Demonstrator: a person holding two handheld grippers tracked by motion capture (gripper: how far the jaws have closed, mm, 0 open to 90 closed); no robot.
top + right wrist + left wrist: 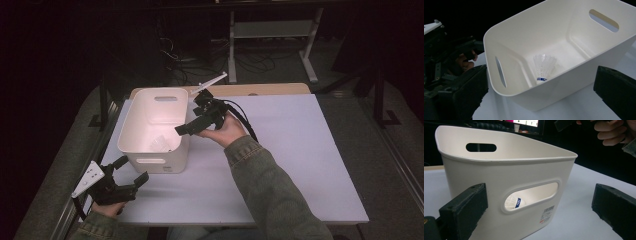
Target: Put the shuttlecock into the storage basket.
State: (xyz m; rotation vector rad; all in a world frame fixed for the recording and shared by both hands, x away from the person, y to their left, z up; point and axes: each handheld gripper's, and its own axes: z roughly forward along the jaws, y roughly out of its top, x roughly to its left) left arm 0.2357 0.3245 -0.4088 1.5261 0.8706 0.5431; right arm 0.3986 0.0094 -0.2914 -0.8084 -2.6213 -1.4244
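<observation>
My right tongs (186, 129) hang wide and empty at the bin's (131, 131) right rim, pointing in and down at the shuttlecock (544, 67), which stands cork-down on the floor inside. My left tongs (131, 170), also wide and empty, rest just outside the near wall, which blocks them.

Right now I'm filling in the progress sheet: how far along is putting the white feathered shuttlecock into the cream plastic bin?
Done: the white feathered shuttlecock lies on the floor of the cream plastic bin. In hand: nothing; the right gripper is open and empty above the bin's rim, and the left gripper waits open beside it. Left: seemingly only drawing back.
</observation>
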